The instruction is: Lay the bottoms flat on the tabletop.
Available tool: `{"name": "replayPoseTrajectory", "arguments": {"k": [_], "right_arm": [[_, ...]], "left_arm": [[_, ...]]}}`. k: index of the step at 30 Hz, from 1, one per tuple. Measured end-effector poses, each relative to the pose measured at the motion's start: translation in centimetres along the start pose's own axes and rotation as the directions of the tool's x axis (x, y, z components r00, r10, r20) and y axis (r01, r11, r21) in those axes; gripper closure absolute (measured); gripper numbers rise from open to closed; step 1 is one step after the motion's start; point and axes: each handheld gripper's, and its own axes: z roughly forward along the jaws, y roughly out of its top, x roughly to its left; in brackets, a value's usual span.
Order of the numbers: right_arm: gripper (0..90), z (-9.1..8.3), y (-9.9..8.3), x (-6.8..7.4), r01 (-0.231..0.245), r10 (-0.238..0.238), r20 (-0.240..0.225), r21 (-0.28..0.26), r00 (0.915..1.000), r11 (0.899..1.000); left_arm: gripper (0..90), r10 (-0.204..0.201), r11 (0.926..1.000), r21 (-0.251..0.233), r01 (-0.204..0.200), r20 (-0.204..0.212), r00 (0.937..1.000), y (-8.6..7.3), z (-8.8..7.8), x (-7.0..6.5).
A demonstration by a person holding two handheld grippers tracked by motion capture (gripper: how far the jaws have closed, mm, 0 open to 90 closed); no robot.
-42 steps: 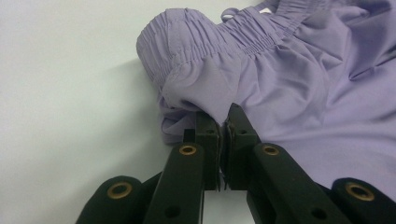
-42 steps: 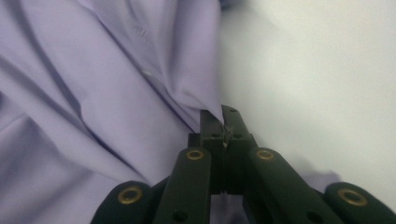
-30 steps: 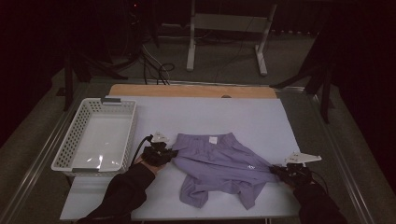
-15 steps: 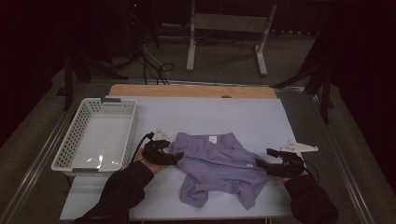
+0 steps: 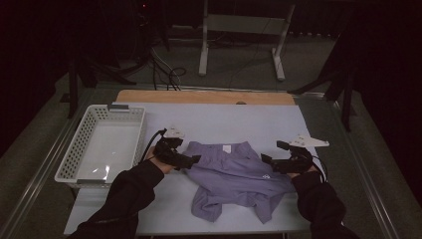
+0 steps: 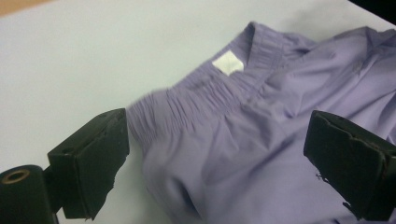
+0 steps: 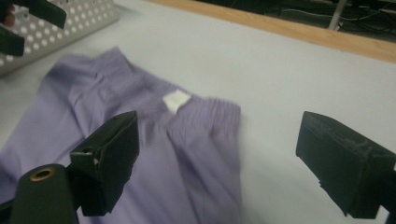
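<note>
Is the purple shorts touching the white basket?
Apart. In the high view a strip of bare table and the left gripper lie between the purple shorts and the white basket.

Dark lab: metal stand [image 5: 239,37], floor cables [image 5: 164,69], white worktable [image 5: 224,119].

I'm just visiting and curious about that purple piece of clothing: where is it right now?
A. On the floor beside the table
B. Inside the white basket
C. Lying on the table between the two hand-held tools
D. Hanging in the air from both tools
C: the purple garment lies spread on the table, with the left tool and the right tool open at either side and the white basket holding no clothing.
</note>
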Motion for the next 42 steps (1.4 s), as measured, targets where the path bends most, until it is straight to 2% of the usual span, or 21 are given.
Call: {"name": "replayPoseTrajectory", "arguments": {"k": [3, 6, 7, 8, 10, 13, 16, 19, 20, 22, 23, 24, 25, 26, 27, 28, 30, 34, 38, 42], "right_arm": [[15.2, 1.4, 1.0, 0.0, -0.003, 0.003, 0.013, 0.018, 0.9999, 1.0], [15.3, 3.1, 1.9, 0.0, -0.006, 0.005, 0.024, 0.03, 0.9997, 1.0], [15.3, 3.1, 1.9, 0.0, -0.006, 0.005, 0.024, 0.03, 0.9997, 1.0], [13.7, 3.8, 2.1, 0.0, -0.012, 0.011, 0.02, 0.032, 0.9997, 0.999], [14.0, 5.4, 2.2, -0.2, -0.024, 0.022, 0.032, 0.066, 0.9992, 0.998], [17.8, 7.3, 1.9, -0.2, -0.017, 0.012, 0.035, 0.123, 0.9993, 0.992], [25.2, 9.0, 1.3, -0.4, -0.019, 0.009, 0.047, 0.197, 0.9988, 0.98], [34.5, 10.2, 0.6, -0.6, -0.026, 0.015, 0.048, 0.251, 0.9987, 0.968], [38.5, 10.5, 0.5, -0.6, -0.029, 0.014, 0.057, 0.262, 0.9983, 0.965], [46.4, 10.9, 0.1, -0.7, -0.032, 0.022, 0.04, 0.279, 0.999, 0.96], [46.4, 10.9, 0.1, -0.7, -0.032, 0.022, 0.04, 0.279, 0.999, 0.96], [55.8, 11.0, 0.0, -0.8, -0.036, 0.027, 0.033, 0.288, 0.9991, 0.957], [64.6, 11.0, -0.1, -0.8, -0.02, 0.012, 0.029, 0.294, 0.9995, 0.956], [75.0, 10.8, 0.0, -0.8, -0.017, 0.012, 0.018, 0.292, 0.9998, 0.956], [80.2, 10.7, 0.0, -0.8, -0.018, 0.016, 0.009, 0.284, 0.9998, 0.959], [81.1, 10.6, 0.2, -0.6, -0.019, 0.015, 0.016, 0.272, 0.9998, 0.962], [82.5, 10.3, 0.4, -0.6, -0.019, 0.014, 0.018, 0.255, 0.9997, 0.967], [82.9, 9.6, 0.9, -0.8, -0.019, 0.012, 0.037, 0.212, 0.9992, 0.977], [83.0, 9.0, 1.6, -1.4, -0.054, 0.047, 0.057, 0.143, 0.9973, 0.988], [83.0, 9.0, 2.4, -1.8, -0.065, 0.058, 0.063, 0.114, 0.9963, 0.991]], "left_arm": [[11.9, -0.01, 0.9999, -0.003, 0.01, -0.016, 0.9998, 0.8, 0.6, 0.6], [15.5, -0.031, 0.9994, 0.018, 0.031, -0.032, 0.999, 1.4, 1.8, 1.3], [15.6, -0.031, 0.9994, 0.018, 0.031, -0.032, 0.999, 1.4, 1.8, 1.3], [15.6, -0.034, 0.9987, 0.037, 0.036, -0.035, 0.9988, 1.4, 2.6, 1.5], [16.6, -0.035, 0.9972, 0.065, 0.038, -0.05, 0.9981, 1.2, 3.4, 1.7], [20.6, -0.052, 0.9933, 0.099, 0.059, -0.069, 0.9963, 0.8, 4.7, 2.3], [25.2, -0.082, 0.9889, 0.117, 0.092, -0.082, 0.9932, 0.4, 5.9, 3.1], [27.8, -0.109, 0.981, 0.152, 0.121, -0.085, 0.9904, 0.0, 7.0, 3.6], [30.1, -0.112, 0.9797, 0.156, 0.125, -0.089, 0.9897, -0.2, 7.2, 3.7], [35.3, -0.113, 0.9759, 0.179, 0.125, -0.077, 0.9906, -0.5, 7.6, 3.8], [37.8, -0.113, 0.9759, 0.179, 0.125, -0.077, 0.9906, -0.5, 7.6, 3.8], [37.8, -0.111, 0.9749, 0.183, 0.126, -0.094, 0.9894, -0.7, 7.8, 3.8], [44.8, -0.106, 0.9766, 0.177, 0.122, -0.096, 0.9897, -0.7, 7.9, 3.8], [50.1, -0.104, 0.9779, 0.172, 0.118, -0.089, 0.9906, -0.8, 7.9, 3.9], [56.1, -0.099, 0.98, 0.163, 0.115, -0.102, 0.9898, -0.7, 7.8, 3.8], [67.2, -0.097, 0.9826, 0.149, 0.112, -0.105, 0.9898, -0.7, 7.7, 3.8], [80.3, -0.082, 0.9856, 0.14, 0.095, -0.091, 0.9924, -0.5, 7.4, 3.8], [83.9, -0.06, 0.9926, 0.1, 0.069, -0.094, 0.9937, 0.1, 6.8, 3.7], [83.9, -0.077, 0.9963, 0.029, 0.08, -0.106, 0.9914, 1.0, 6.1, 4.1], [83.8, -0.047, 0.9989, -0.016, 0.045, -0.131, 0.9902, 2.1, 6.0, 4.4]]}}
